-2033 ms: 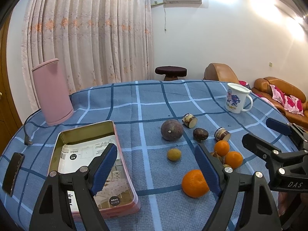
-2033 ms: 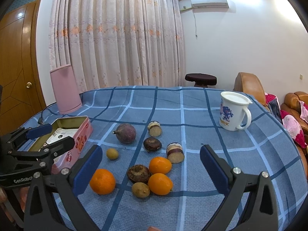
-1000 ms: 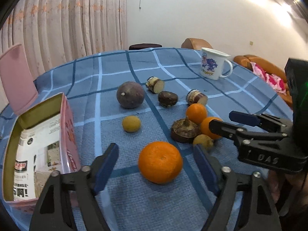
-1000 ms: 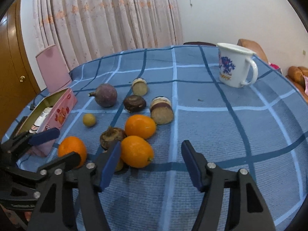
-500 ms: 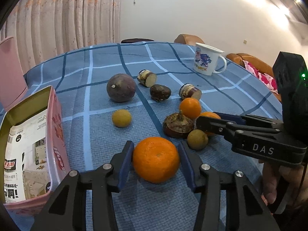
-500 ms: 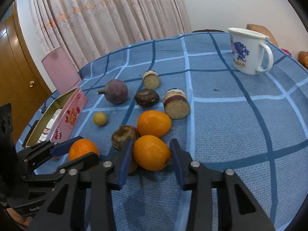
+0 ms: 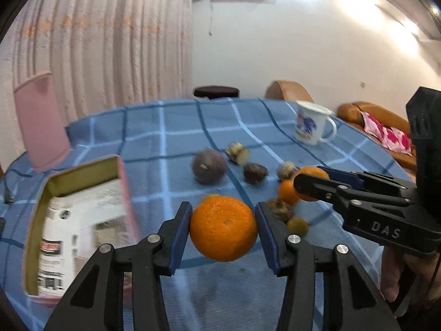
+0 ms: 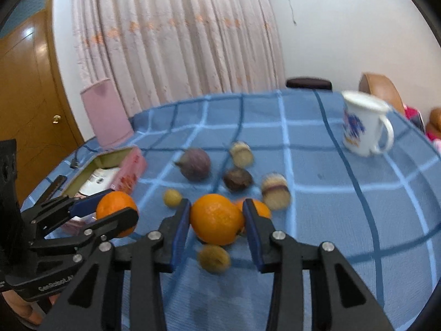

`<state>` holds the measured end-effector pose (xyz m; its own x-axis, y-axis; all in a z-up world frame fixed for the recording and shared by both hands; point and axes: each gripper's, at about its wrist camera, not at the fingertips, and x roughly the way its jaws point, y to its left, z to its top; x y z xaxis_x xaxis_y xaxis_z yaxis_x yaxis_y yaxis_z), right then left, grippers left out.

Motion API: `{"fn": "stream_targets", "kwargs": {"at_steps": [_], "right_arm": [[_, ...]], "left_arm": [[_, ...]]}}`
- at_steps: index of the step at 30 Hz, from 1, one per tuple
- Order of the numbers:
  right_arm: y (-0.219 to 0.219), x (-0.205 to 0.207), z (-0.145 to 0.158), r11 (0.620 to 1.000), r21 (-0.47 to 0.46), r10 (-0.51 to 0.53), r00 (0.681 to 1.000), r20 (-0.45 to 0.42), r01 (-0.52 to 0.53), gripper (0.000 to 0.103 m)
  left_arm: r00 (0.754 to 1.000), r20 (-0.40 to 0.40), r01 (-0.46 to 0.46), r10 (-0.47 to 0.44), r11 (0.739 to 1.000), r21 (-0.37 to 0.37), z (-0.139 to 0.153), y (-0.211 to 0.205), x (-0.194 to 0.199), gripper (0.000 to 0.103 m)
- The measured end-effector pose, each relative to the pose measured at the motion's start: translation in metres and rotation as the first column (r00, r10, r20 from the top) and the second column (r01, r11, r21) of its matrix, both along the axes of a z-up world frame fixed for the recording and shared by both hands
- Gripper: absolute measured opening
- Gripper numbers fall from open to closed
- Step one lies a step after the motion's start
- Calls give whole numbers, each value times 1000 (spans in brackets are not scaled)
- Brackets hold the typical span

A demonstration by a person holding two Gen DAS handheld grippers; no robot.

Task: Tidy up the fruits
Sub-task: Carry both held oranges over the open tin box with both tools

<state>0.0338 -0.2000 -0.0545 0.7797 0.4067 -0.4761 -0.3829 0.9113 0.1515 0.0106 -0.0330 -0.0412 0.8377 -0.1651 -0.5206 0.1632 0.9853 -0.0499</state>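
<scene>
My left gripper (image 7: 223,227) is shut on a large orange (image 7: 223,228) and holds it above the blue checked cloth; it also shows in the right wrist view (image 8: 117,215). My right gripper (image 8: 217,220) is shut on a second orange (image 8: 216,218), lifted off the cloth; in the left wrist view that orange (image 7: 312,183) sits between its fingers. A third orange (image 7: 286,191), a purple round fruit (image 7: 208,166), a dark brown fruit (image 7: 255,173), two cut stubs (image 8: 275,187) and small yellowish fruits (image 8: 172,198) lie on the cloth.
An open pink tin (image 7: 82,220) with printed packets inside lies at the left. A pink container (image 7: 40,122) stands behind it. A white mug (image 7: 311,127) stands at the far right. A brown sofa (image 7: 377,127) is beyond the table.
Both grippers have lifted with their oranges, which sat on the cloth half a second ago. A second ago both were open around the oranges.
</scene>
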Motion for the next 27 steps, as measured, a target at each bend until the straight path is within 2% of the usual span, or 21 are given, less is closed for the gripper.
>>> {"fn": "stream_targets", "kwargs": {"at_steps": [7,18,27], "right_arm": [[37,0,26,998,-12,61,994,91,-60,41],[88,3,37,988,-33,151,979,140,-148,41],[121,2,43,978,-54,206,965,159,-200,41]], "left_arm": [[994,54,-100,100,995,0,15,31,-5,49],[972,73,-223,223,975,-11,20,75,-6,49],[959,66,-273,274,962,-34,20,101,-9,49]]}}
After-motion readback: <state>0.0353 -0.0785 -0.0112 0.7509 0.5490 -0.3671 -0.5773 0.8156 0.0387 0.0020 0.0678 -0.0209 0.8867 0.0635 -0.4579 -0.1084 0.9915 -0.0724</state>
